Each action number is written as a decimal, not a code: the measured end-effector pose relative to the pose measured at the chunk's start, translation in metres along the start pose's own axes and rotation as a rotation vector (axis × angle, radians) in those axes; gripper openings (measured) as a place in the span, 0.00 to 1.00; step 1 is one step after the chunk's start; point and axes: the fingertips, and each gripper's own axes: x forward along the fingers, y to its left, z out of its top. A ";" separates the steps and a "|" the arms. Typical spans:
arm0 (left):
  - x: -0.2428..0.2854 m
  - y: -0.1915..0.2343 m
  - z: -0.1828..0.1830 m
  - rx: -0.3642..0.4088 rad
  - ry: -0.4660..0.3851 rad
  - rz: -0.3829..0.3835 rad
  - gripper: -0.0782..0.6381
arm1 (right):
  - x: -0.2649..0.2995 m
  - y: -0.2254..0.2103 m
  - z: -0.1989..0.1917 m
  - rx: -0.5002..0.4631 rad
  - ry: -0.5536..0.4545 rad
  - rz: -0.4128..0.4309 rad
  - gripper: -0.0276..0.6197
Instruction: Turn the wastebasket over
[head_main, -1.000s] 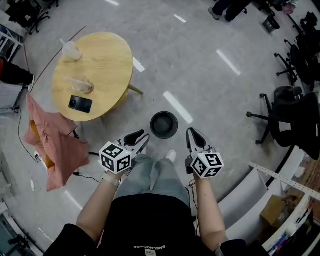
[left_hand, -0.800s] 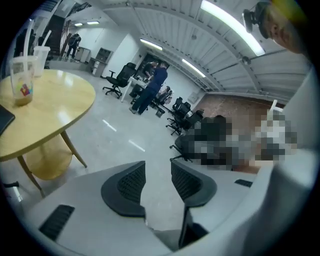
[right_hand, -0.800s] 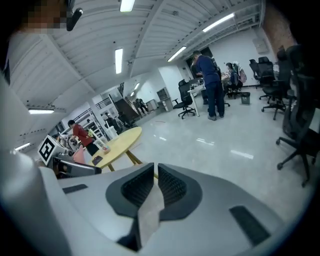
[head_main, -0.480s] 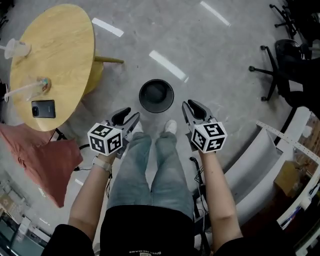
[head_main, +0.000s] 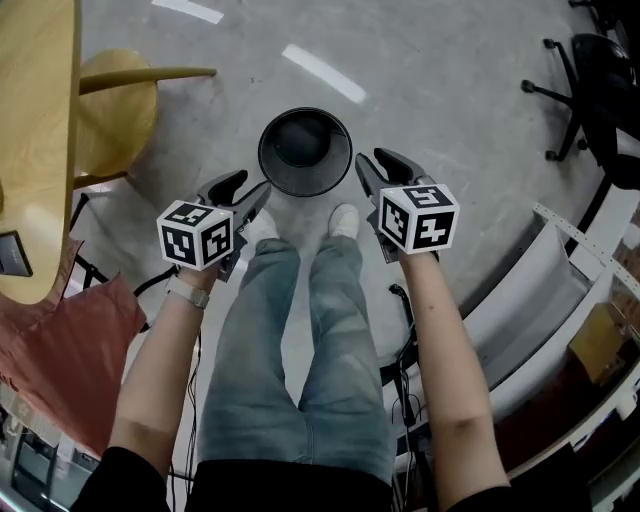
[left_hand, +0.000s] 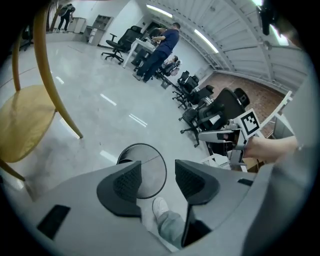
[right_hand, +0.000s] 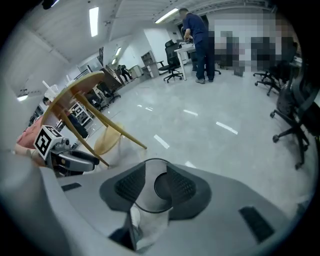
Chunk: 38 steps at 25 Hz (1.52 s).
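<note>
The wastebasket (head_main: 305, 152) stands on the grey floor (head_main: 450, 120), just in front of the person's white shoes (head_main: 344, 220). It is upright, with its round mouth facing up, and as far as I can see into it, it is empty. So the turning has not begun: nothing of the task is done yet.

The person bends over it with one tool in each hand. The left hand-held gripper (head_main: 246, 191) is beside the wastebasket's left side, near the rim but not touching it. Its jaws stand well apart and are opening, with nothing between the pads; in the left gripper view the black rim shows only beyond them, on the floor. The right hand-held gripper (head_main: 371, 166) is beside the right side of the rim, very close, and I cannot tell whether it touches. Its jaws have a narrower gap and are opening too; the right gripper view shows the mouth of the wastebasket through this gap, but the pads hold nothing.

In my judgement the whole work is left: to take the wastebasket at both sides or at the rim, to lift it, to turn it and to set it down with the mouth on the floor. The wooden bench (head_main: 35, 130) at the left is well apart from all this.
</note>
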 end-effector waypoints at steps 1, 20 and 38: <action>0.011 0.010 -0.007 -0.005 0.012 0.006 0.40 | 0.013 -0.005 -0.008 0.005 0.016 -0.003 0.24; 0.155 0.130 -0.070 0.043 0.171 0.048 0.40 | 0.182 -0.090 -0.106 0.024 0.144 -0.058 0.20; 0.138 0.131 -0.050 0.240 -0.073 0.166 0.20 | 0.158 -0.067 -0.097 -0.155 -0.115 -0.071 0.11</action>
